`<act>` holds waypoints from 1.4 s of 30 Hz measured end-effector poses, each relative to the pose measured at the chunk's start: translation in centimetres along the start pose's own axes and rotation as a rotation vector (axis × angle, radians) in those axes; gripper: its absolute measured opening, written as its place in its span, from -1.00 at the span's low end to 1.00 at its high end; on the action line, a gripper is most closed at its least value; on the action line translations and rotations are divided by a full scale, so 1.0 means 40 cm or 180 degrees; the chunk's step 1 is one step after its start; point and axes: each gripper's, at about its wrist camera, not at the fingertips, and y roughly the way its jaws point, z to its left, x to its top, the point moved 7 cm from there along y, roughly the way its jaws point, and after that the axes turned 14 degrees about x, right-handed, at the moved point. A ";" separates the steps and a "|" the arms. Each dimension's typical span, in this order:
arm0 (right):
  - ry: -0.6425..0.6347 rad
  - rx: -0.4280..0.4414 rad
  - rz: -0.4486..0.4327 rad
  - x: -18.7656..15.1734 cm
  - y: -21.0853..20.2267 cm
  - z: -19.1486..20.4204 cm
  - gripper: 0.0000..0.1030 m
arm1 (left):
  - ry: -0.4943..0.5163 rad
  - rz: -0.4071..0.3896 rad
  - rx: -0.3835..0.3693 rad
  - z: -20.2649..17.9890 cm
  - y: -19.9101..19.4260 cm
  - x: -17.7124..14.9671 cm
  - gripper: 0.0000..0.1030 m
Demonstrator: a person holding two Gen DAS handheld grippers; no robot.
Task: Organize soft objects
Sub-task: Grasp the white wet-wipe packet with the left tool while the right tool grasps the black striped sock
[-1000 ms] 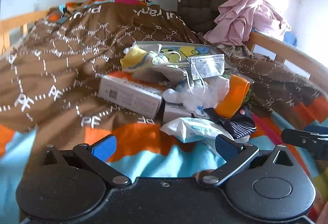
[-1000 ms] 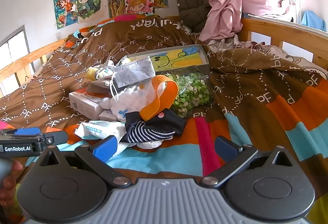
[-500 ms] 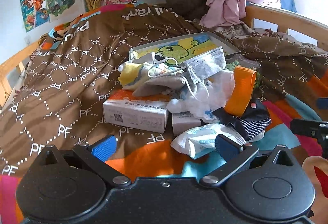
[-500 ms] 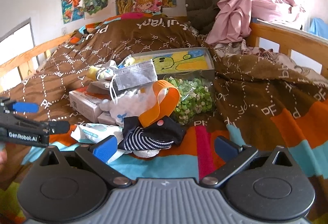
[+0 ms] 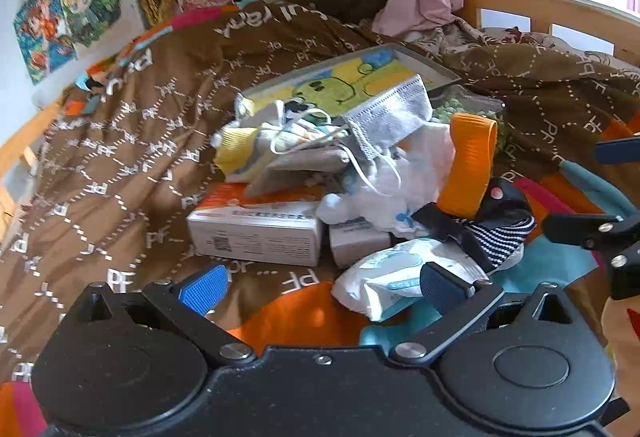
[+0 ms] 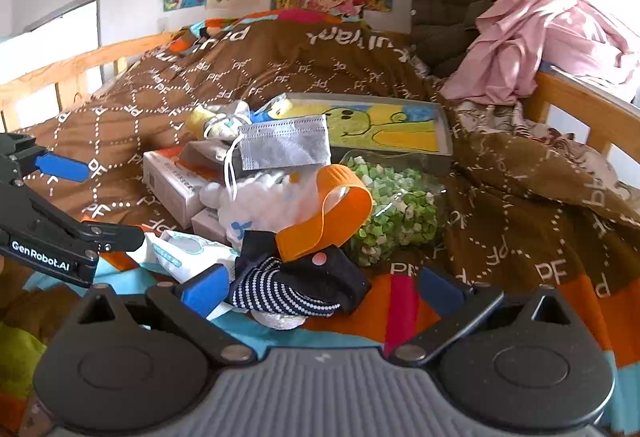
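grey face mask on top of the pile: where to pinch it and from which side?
Pinch the pleated body of the grey face mask at its lower right corner, coming from above and the front. It lies draped on top of the pile, tilted toward the camera, so that edge likely stands free. Avoid the white ear loops: they hang down tangled over the white plush. Both grippers are open.

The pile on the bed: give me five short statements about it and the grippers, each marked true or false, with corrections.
1. Both grippers, left gripper and right gripper, are open and empty. True.
2. The grey face mask lies at the bottom of the pile. False: it lies on top.
3. The orange strap forms a loop. True.
4. The striped sock is red. False: dark with white stripes.
5. The bag of green pieces sits on the pink clothing. False: it rests on the blanket.
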 end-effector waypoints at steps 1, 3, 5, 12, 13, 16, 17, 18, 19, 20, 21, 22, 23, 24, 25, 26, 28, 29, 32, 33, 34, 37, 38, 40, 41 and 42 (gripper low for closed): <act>-0.0037 0.0017 0.0038 -0.001 0.008 -0.003 1.00 | -0.0031 0.0029 -0.0060 -0.004 0.008 -0.001 0.98; -0.0111 0.0044 0.0115 -0.004 0.026 -0.008 1.00 | -0.0095 0.0091 -0.0196 -0.008 0.026 -0.006 0.98; -0.0159 0.0076 0.0190 -0.008 0.045 -0.013 1.00 | -0.0149 0.0135 -0.0343 -0.012 0.043 -0.012 0.98; 0.0095 0.0269 0.0341 -0.019 0.120 -0.045 0.99 | -0.0424 0.0307 -0.0910 -0.037 0.106 -0.019 0.98; 0.0137 0.0306 0.0356 -0.021 0.130 -0.048 0.95 | -0.0465 0.0317 -0.1007 -0.042 0.113 -0.018 0.97; 0.0214 0.0394 0.0381 -0.027 0.157 -0.054 0.82 | -0.0535 0.0378 -0.1184 -0.053 0.136 -0.019 0.88; 0.0218 0.0405 0.0383 -0.028 0.165 -0.053 0.79 | -0.0550 0.0428 -0.1220 -0.057 0.146 -0.021 0.85; 0.0218 0.0421 0.0379 -0.030 0.173 -0.054 0.73 | -0.0568 0.0487 -0.1254 -0.060 0.155 -0.025 0.78; 0.0220 0.0435 0.0377 -0.031 0.178 -0.054 0.68 | -0.0601 0.0557 -0.1291 -0.062 0.166 -0.030 0.73; 0.0222 0.0457 0.0369 -0.032 0.182 -0.053 0.66 | -0.0636 0.0604 -0.1317 -0.063 0.174 -0.035 0.71; 0.0220 0.0473 0.0359 -0.033 0.185 -0.052 0.58 | -0.0672 0.0643 -0.1335 -0.062 0.181 -0.040 0.67; 0.0211 0.0489 0.0358 -0.035 0.188 -0.049 0.51 | -0.0710 0.0680 -0.1356 -0.062 0.187 -0.045 0.61; 0.0197 0.0501 0.0365 -0.037 0.190 -0.046 0.47 | -0.0753 0.0710 -0.1376 -0.060 0.194 -0.049 0.60; 0.0181 0.0516 0.0370 -0.039 0.192 -0.043 0.37 | -0.0790 0.0725 -0.1388 -0.060 0.198 -0.052 0.57; 0.0165 0.0536 0.0374 -0.041 0.191 -0.038 0.24 | -0.0826 0.0743 -0.1403 -0.058 0.200 -0.055 0.52; 0.0145 0.0553 0.0379 -0.042 0.191 -0.032 0.19 | -0.0853 0.0759 -0.1411 -0.059 0.202 -0.057 0.49; 0.0072 0.0544 0.0395 -0.046 0.191 -0.021 0.09 | -0.0865 0.0783 -0.1395 -0.060 0.203 -0.062 0.36; 0.0032 0.0529 0.0396 -0.047 0.191 -0.016 0.06 | -0.0850 0.0785 -0.1377 -0.062 0.204 -0.063 0.34; -0.0009 0.0523 0.0375 -0.047 0.186 -0.009 -0.25 | -0.0820 0.0789 -0.1310 -0.062 0.204 -0.067 0.11; -0.0017 0.0520 0.0366 -0.047 0.184 -0.006 -0.34 | -0.0811 0.0801 -0.1268 -0.062 0.206 -0.068 -0.06; -0.0039 0.0515 0.0359 -0.047 0.182 -0.003 -0.46 | -0.0797 0.0808 -0.1243 -0.061 0.208 -0.070 -0.12; -0.0088 0.0513 0.0339 -0.046 0.175 0.005 -0.73 | -0.0924 0.0827 -0.1253 -0.051 0.207 -0.073 -0.41; -0.0094 0.0522 0.0330 -0.045 0.173 0.006 -0.77 | -0.0990 0.0834 -0.1261 -0.044 0.207 -0.077 -0.46; -0.0098 0.0532 0.0300 -0.042 0.166 0.010 -0.85 | -0.1049 0.0830 -0.1227 -0.037 0.207 -0.083 -0.70; -0.0089 0.0542 0.0278 -0.040 0.162 0.011 -0.85 | -0.1076 0.0815 -0.1236 -0.034 0.204 -0.085 -0.71; -0.0078 0.0556 0.0254 -0.037 0.157 0.012 -0.86 | -0.1111 0.0790 -0.1258 -0.031 0.200 -0.087 -0.74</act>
